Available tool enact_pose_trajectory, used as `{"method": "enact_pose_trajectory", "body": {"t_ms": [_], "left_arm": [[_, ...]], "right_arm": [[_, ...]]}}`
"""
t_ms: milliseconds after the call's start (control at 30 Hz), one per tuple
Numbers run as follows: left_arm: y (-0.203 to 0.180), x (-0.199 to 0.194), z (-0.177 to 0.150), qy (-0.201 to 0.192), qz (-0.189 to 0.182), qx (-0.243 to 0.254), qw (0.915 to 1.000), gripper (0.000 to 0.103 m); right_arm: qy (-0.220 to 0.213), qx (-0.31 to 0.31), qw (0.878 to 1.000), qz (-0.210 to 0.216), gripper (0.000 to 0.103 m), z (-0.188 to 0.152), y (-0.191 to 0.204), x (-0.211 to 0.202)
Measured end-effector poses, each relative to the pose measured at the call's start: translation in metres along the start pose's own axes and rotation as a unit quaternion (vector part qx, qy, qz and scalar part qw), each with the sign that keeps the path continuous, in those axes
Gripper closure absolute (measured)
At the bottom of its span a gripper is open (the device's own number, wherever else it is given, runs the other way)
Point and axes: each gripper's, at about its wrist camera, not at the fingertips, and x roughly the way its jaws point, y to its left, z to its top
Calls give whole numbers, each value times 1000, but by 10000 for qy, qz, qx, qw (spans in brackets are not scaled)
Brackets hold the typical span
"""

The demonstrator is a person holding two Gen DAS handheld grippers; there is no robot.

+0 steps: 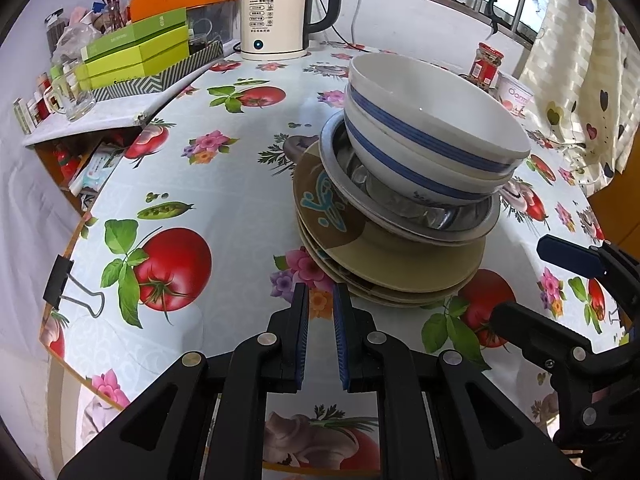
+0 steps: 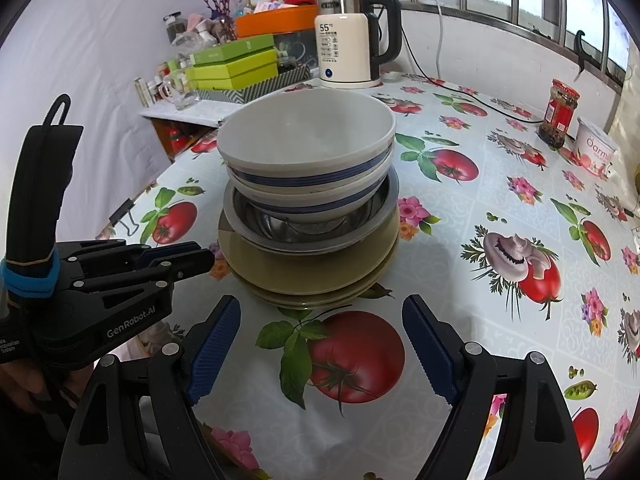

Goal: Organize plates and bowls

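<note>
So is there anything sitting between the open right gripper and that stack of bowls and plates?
Nothing visible. In the right wrist view only bare tablecloth lies between the right gripper, jaws open, and the stack. The left gripper hovers off to the stack's left side, shut, outside that path.

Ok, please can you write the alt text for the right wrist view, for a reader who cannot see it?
A stack of dishes stands on a tablecloth printed with tomatoes: two blue-striped white bowls in a steel bowl on olive plates. The right gripper, open and empty, faces the stack; the shut left gripper is beside it. A kettle stands behind.
</note>
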Motion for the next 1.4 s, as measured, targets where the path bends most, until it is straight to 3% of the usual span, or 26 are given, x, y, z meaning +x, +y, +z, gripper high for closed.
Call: {"method": "enact_pose_trajectory", "body": {"t_ms": [1400], "left_arm": [[1, 1, 0, 90, -24, 27, 10000, 90]], "right_arm": [[15, 14, 10000, -26, 19, -3, -1, -4]]}}
